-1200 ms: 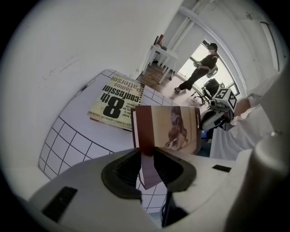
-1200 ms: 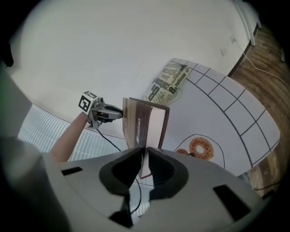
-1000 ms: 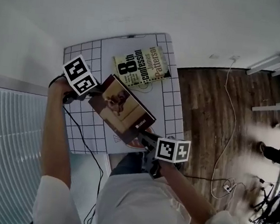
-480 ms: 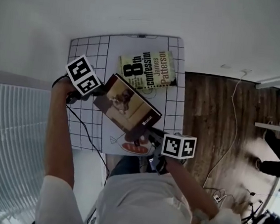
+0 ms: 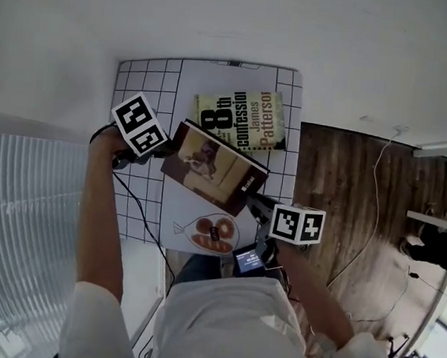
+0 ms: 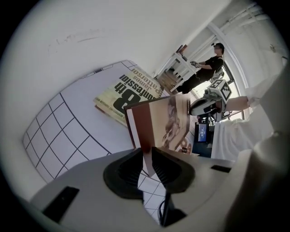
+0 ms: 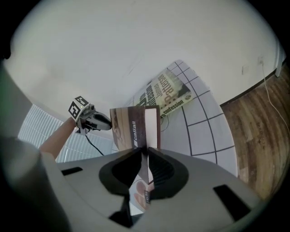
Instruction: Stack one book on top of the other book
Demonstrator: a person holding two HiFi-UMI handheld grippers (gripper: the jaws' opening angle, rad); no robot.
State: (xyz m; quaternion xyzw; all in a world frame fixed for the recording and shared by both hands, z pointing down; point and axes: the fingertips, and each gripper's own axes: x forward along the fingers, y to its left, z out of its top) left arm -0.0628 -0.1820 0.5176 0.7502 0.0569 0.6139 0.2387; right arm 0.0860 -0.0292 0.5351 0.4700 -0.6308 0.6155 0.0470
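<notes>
A brown-covered book hangs tilted above the white gridded table, held at two opposite corners. My left gripper is shut on its left corner; its jaws have just been closing with the book between them. My right gripper is shut on the near right corner. A yellow-green book with a large "8" lies flat at the table's far side, its near edge under the brown book's far edge. Both gripper views show the brown book edge-on, with the flat book beyond it.
A printed picture of a plate with doughnuts lies on the table's near part. A black cable runs from the left gripper. Dark wood floor borders the table's right edge, and a white ribbed panel lies to the left.
Both grippers have carried the brown book away from me and to the right, closer to the flat book, whose near edge it now overlaps. The doughnut picture has come into view.
</notes>
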